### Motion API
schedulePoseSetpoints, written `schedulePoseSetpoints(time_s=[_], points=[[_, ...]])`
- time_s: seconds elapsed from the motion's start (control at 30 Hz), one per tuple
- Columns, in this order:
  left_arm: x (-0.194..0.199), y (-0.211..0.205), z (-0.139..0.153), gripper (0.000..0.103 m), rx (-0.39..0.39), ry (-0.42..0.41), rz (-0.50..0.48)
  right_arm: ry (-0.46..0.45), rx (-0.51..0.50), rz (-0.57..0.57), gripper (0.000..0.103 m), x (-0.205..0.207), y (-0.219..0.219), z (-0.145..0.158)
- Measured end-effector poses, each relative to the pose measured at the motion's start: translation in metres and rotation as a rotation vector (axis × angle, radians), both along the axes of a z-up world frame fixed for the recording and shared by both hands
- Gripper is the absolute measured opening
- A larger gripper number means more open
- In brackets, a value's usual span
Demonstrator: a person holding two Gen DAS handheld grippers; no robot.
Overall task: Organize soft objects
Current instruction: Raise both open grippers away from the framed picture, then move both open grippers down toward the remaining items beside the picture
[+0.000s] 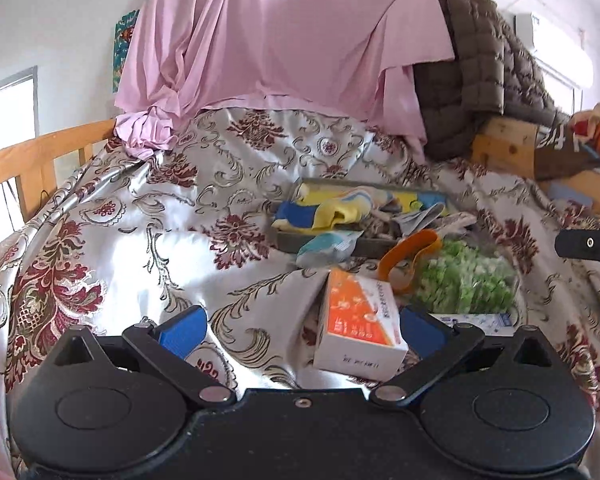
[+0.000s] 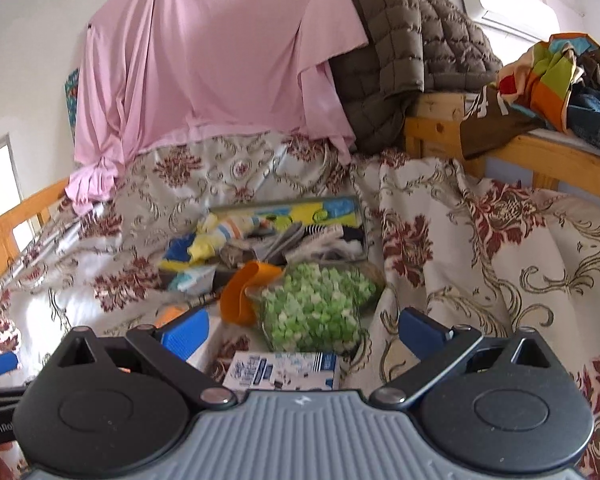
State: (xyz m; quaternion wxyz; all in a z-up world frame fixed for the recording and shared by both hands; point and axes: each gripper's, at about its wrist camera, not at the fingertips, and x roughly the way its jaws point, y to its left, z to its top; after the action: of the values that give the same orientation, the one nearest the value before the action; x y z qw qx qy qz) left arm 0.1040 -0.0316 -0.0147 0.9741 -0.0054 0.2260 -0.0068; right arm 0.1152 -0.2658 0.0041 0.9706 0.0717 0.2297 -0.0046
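A grey tray (image 1: pixel 332 245) (image 2: pixel 362 220) lies on the floral bedspread, filled with socks and cloths in yellow, blue and grey. A green-and-white fluffy bundle (image 1: pixel 466 276) (image 2: pixel 314 308) lies in front of it beside an orange band (image 1: pixel 406 258) (image 2: pixel 246 294). A pale blue packet (image 1: pixel 328 246) (image 2: pixel 194 276) leans on the tray's front. My left gripper (image 1: pixel 300 326) is open and empty, with an orange-and-white box (image 1: pixel 360 330) between its fingers. My right gripper (image 2: pixel 304 332) is open and empty, just short of the green bundle.
A blue-and-white box (image 2: pixel 284 370) (image 1: pixel 476 320) lies just under my right gripper. A pink sheet (image 1: pixel 276 40) hangs behind the bed, with a brown quilted jacket (image 2: pixel 404 52) to its right. Wooden rails (image 1: pixel 32 160) (image 2: pixel 540 152) bound both sides; clothes (image 2: pixel 560 80) pile on the right shelf.
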Motion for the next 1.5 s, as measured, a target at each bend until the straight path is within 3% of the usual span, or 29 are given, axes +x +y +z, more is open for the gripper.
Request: schedulePoseSetpoints(time_s=[0.47,0.67,1.07,1.37,1.5], points=[[0.0,-0.005,-0.004,0.102,0.048,0.05,0.043,0.201,-0.056,0.022,0.103,0.019,0.012,-0.025],[0.006,-0.003,-0.009,0.102,0.05,0.095,0.07,0.232,-0.087,0.05,0.103,0.022,0.02,-0.028],[0.017,0.016,-0.011,0.102,-0.025,0.16,0.212,0.198,-0.073,0.128,0.103,0.026,0.031,-0.023],[0.02,0.025,-0.005,0.102,-0.064,0.131,0.272,0.056,0.054,0.165,0.103,0.03,0.028,-0.022],[0.024,0.026,-0.002,0.102,-0.078,0.114,0.279,-0.001,0.002,0.175,0.103,0.037,0.035,-0.022]])
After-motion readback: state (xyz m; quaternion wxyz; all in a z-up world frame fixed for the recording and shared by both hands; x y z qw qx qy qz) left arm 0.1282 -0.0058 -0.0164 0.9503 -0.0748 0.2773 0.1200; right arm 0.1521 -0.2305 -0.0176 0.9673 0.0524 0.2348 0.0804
